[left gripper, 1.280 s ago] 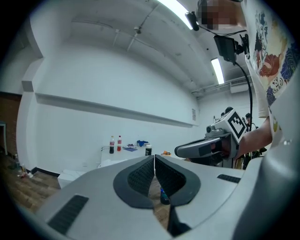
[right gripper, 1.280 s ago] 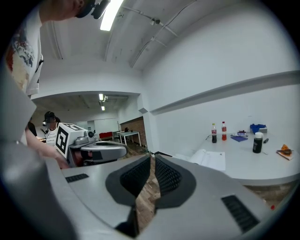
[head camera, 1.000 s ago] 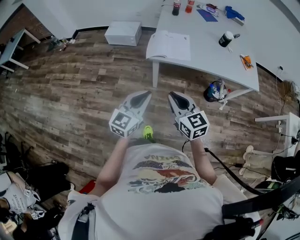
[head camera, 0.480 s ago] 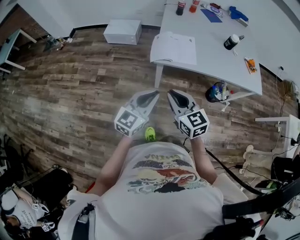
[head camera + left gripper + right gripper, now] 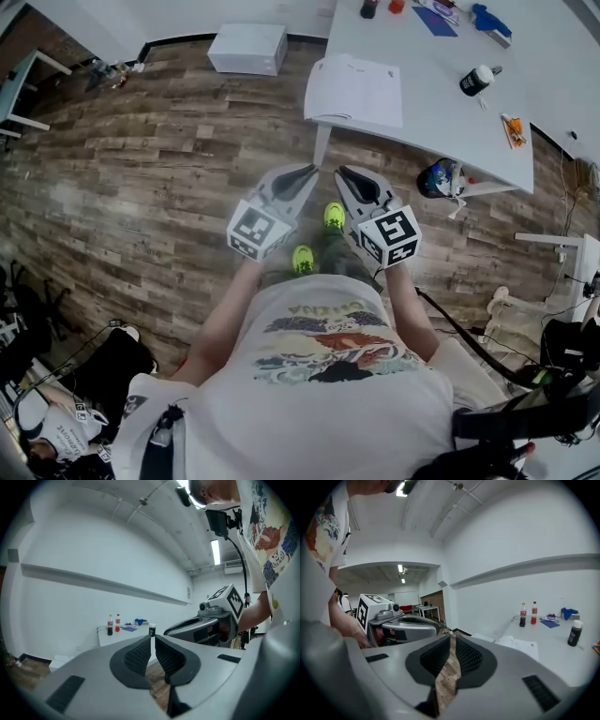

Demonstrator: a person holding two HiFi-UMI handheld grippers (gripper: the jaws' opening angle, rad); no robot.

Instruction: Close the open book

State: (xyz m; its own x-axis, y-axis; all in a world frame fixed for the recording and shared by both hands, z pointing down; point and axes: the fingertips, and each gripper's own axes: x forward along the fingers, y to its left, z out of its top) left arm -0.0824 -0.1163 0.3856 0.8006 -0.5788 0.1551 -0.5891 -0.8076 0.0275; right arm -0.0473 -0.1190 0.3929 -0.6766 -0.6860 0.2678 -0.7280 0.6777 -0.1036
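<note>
The wood-plank floor (image 5: 141,169) fills most of the head view, and the person stands on it, well apart from the white table (image 5: 441,103) ahead.

The open book (image 5: 354,91) lies flat at the table's near corner, white pages up, with one edge close to the table's rim. In the right gripper view it shows as a low, pale spread beside the bare tabletop.

It looks thin and large in format, so probably light, with limp leaves that will bend rather than swing over as one stiff board. Paper this smooth may slide on the table when pushed. The best hold is likely the outer edge of one half, lifted from beneath and folded across the spine while the other tool pins the opposite half. Pinching a single leaf risks creasing or tearing it.

The left tool (image 5: 307,172) and the right tool (image 5: 343,174) are held side by side in front of the person, pointing toward the table. Both have their jaws pressed together with nothing between them.

A small dark bottle (image 5: 477,80) with a white cap stands farther back on the table, clear of the book.
</note>
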